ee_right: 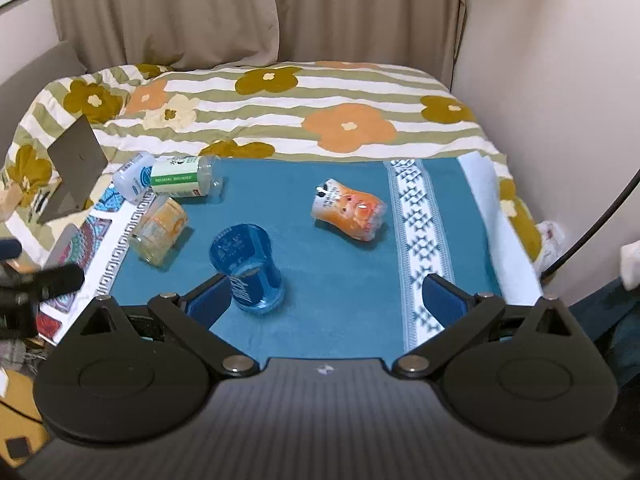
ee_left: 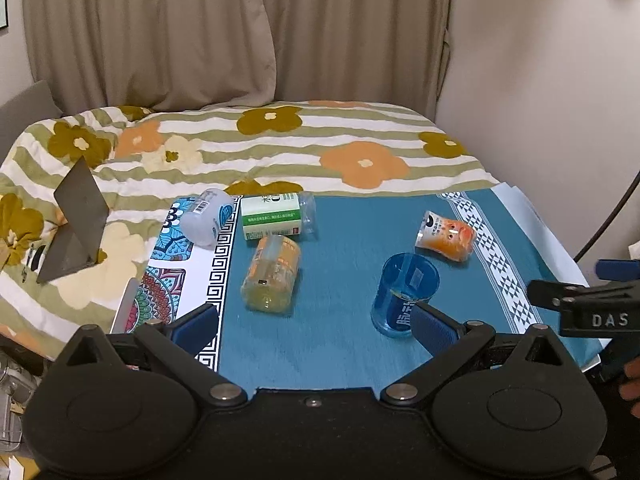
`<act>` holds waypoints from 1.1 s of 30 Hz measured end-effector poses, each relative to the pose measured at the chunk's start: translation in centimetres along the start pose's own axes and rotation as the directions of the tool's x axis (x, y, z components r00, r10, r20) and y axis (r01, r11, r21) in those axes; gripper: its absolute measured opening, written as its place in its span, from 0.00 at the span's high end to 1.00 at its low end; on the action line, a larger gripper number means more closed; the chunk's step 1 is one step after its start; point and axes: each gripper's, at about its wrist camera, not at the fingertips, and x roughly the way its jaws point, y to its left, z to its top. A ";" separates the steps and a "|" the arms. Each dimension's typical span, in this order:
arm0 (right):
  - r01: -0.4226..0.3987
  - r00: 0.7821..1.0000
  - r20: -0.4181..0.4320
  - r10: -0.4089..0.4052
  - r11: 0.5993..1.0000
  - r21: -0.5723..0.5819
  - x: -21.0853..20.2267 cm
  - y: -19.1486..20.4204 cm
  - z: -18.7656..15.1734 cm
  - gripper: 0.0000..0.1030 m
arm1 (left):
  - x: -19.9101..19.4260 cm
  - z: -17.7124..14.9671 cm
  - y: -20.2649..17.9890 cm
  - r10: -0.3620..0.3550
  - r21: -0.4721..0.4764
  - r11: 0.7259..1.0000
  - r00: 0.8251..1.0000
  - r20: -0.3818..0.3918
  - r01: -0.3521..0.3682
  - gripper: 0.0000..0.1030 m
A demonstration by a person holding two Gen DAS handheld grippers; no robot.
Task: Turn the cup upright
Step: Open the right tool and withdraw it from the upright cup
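A clear blue cup [ee_left: 404, 294] stands upright on the teal cloth [ee_left: 344, 344], mouth up; it also shows in the right wrist view [ee_right: 248, 266]. An orange printed cup [ee_left: 446, 236] lies on its side further back right, also in the right wrist view [ee_right: 350, 214]. A yellow-orange cup [ee_left: 272, 274] lies on its side at mid left. My left gripper [ee_left: 316, 326] is open and empty, its right finger just in front of the blue cup. My right gripper [ee_right: 326, 300] is open and empty, its left finger beside the blue cup.
A green-labelled clear cup [ee_left: 276, 216] and a white-blue cup [ee_left: 208, 216] lie at the back left. A patterned mat [ee_left: 176, 280] adjoins the cloth. A grey folded stand [ee_left: 76, 220] sits on the floral quilt [ee_left: 320, 140]. A wall is at the right.
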 end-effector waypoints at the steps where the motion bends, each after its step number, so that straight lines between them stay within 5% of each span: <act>1: 0.012 1.000 0.001 -0.012 1.000 -0.005 -0.2 -0.1 -0.1 0.00 | -0.1 -0.1 -0.1 0.002 -0.001 1.000 1.000 0.000 -0.002 0.00; 33: 0.058 0.998 -0.035 -0.058 0.998 0.027 -1.5 -1.5 -1.9 0.00 | -1.6 -1.0 -1.5 0.029 0.037 0.999 0.998 0.052 -0.031 0.00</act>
